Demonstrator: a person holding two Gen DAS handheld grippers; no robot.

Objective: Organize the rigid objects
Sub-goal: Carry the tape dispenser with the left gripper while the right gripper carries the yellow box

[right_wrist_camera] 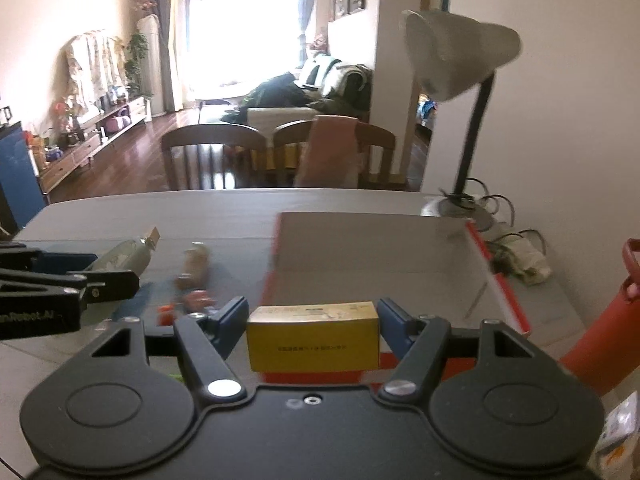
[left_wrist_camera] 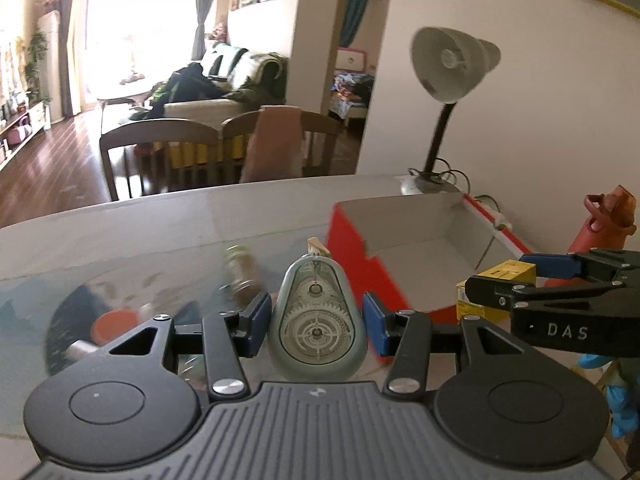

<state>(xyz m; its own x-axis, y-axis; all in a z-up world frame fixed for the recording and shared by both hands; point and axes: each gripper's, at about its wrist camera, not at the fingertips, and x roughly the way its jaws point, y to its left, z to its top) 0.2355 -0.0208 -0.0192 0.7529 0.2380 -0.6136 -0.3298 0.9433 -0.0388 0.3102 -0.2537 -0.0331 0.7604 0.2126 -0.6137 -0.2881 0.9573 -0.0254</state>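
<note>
A grey desk lamp (right_wrist_camera: 452,56) stands at the far right corner of the surface (right_wrist_camera: 160,212), its cord coiled by the base; two wooden chairs (right_wrist_camera: 212,152) sit behind, a pink cloth (right_wrist_camera: 330,148) draped over one; beyond, a cluttered sofa (left_wrist_camera: 224,80) near the bright window (right_wrist_camera: 236,20).

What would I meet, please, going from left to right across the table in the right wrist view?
Left gripper holding the tape dispenser → small bottle → yellow box → red box → lamp.
</note>
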